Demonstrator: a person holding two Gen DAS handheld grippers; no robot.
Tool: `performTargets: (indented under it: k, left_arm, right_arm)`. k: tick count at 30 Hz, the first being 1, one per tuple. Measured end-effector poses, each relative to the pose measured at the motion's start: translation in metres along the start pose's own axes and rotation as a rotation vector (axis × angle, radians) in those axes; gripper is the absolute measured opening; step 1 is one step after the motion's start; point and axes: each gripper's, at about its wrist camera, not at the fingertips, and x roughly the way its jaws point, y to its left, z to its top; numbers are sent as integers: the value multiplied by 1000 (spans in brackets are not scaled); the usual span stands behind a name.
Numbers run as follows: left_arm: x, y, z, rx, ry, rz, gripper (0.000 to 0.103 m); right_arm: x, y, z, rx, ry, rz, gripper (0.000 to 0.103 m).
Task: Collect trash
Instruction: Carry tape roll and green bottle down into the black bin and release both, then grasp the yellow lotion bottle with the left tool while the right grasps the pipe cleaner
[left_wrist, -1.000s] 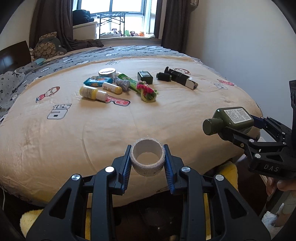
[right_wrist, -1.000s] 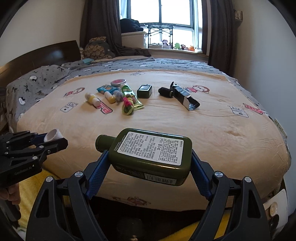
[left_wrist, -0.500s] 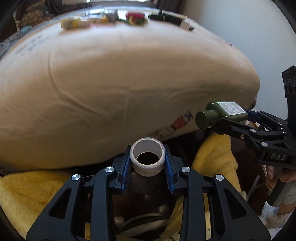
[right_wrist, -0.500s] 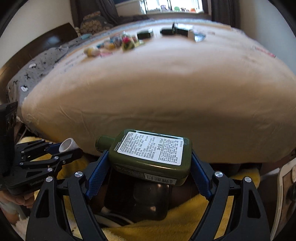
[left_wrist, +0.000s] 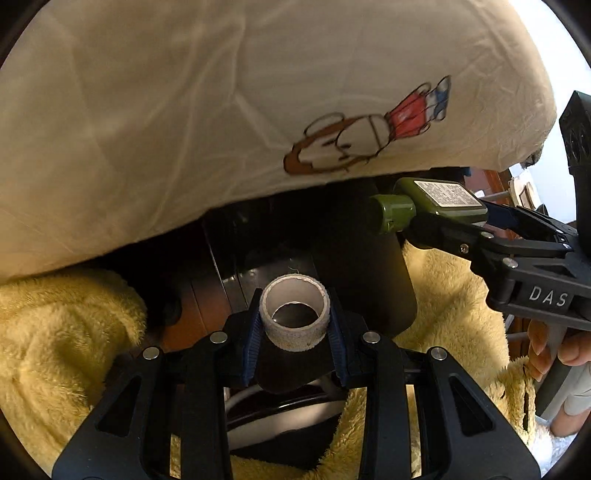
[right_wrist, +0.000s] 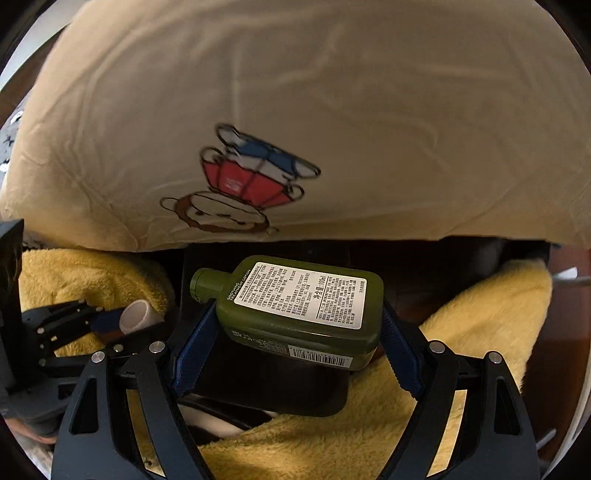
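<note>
My left gripper (left_wrist: 294, 325) is shut on a white tape roll (left_wrist: 294, 315), held with its hole facing the camera. It hangs over a dark bin (left_wrist: 369, 280) that stands at the foot of the bed. My right gripper (right_wrist: 295, 325) is shut on a flat olive-green bottle (right_wrist: 295, 310) with a white label, cap to the left, over the same dark bin (right_wrist: 273, 391). In the left wrist view the green bottle (left_wrist: 432, 205) shows at the right. The tape roll (right_wrist: 138, 315) shows at the lower left of the right wrist view.
The beige bedspread (left_wrist: 221, 110) with a cartoon print overhangs just behind the bin. A fluffy yellow blanket (left_wrist: 66, 343) lies on both sides of the bin, and white items show inside it. A person's hand (left_wrist: 565, 350) holds the right gripper's handle.
Both grippers have dropped from above the bed to below its edge and tipped downward. The bed top with its scattered items has left view; the bin and yellow blanket have come in.
</note>
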Motion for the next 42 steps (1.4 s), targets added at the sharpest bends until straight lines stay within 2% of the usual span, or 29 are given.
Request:
performTargets:
  k: [5,8,10,12,20,23,32,36,42]
  left_arm:
    - [1,2,0,10,4,-11,31]
    - [3,1,3,14,2,-6,43]
    - [1,-2,6,15,-7,5,46]
    - [-5,-5,9,13,-20,17,54]
    - [-24,-2,14,25,-83,68,59]
    - [-42,-2,16,30,-134,95,63]
    - [-122,6,31,2,-356,162,72]
    - [-153,11,42,-6,-450,207,75]
    - [-185,27,68,-20,-547,286,75]
  right_arm:
    - [8,1,8,-5,8,6,84]
    - [7,0,12,-7,13,10,84]
    - [6,-1,15,-7,10,4,84]
    - [4,-2,17,-6,4,-2,84]
    - [-19,-3,28,-1,-61,0,89]
    - [-38,-3,34,-13,-122,-26,89]
    - [-119,5,57,-69,-409,-94,89]
    - [-133,16,77,-109,-472,-104,90]
    - [-140,35,114,-166,-531,-84,90]
